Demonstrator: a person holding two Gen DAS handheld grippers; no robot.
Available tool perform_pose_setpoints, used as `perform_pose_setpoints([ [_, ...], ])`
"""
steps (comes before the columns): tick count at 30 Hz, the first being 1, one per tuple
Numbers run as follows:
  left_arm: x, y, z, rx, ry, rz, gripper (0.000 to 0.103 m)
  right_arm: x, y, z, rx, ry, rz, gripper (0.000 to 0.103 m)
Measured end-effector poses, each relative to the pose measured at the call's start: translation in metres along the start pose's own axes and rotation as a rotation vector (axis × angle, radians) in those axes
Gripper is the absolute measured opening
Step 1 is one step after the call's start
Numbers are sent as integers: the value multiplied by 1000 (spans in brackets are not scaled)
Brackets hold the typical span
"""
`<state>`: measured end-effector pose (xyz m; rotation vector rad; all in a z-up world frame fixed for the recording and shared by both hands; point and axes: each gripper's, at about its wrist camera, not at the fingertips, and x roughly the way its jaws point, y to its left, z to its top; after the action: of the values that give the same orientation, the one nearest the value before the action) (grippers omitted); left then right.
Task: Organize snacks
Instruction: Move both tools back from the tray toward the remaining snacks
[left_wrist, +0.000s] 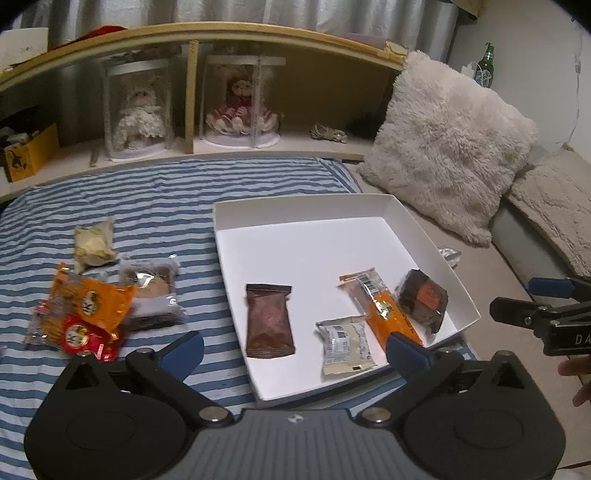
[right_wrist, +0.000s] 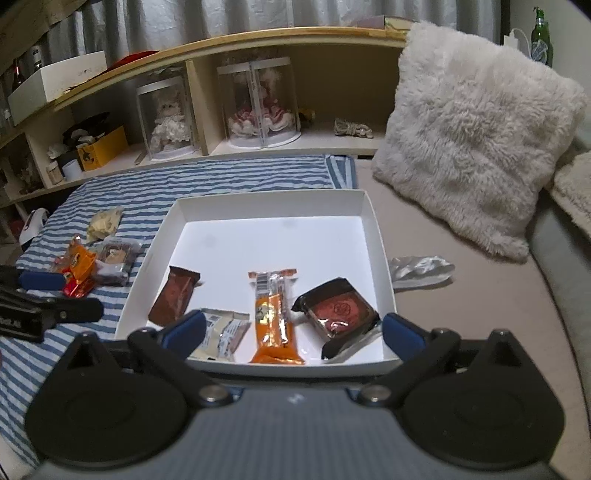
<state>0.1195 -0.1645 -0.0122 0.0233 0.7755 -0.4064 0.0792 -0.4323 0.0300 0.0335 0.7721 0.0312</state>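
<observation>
Four snacks lined up along the near edge of the white box (right_wrist: 376, 236): brown packet (right_wrist: 173, 295), white packet (right_wrist: 225, 332), orange bar (right_wrist: 273, 321), dark cake (right_wrist: 338, 314), likely sorted in already. More still heaped on the striped sheet (left_wrist: 166, 206) by the box's left edge, orange packet (left_wrist: 88, 299) on top. Left gripper (left_wrist: 295, 350) spread wide, holding nothing. Right gripper (right_wrist: 291, 332) likewise wide and empty, hanging over the near edge.

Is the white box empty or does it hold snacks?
Partly filled: the white box holds four wrapped snacks near its front; the back is bare.
</observation>
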Motion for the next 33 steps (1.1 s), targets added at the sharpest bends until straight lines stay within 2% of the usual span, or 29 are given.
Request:
perform_pose_setpoints([
  [5,-15,13,-2,-13,-60,10,103,-7,7,2,-10,-15,-24,102],
  [14,-37,60,-2,-38,-78,92,103,-1,30,12,-32,-17,-21,102],
  [21,-56,110,-5,-86,-105,167,103,14,61,21,-36,-44,33,102],
  [33,-75,190,-14,-173,-136,291,103,40,147,36,-101,-112,163,102],
])
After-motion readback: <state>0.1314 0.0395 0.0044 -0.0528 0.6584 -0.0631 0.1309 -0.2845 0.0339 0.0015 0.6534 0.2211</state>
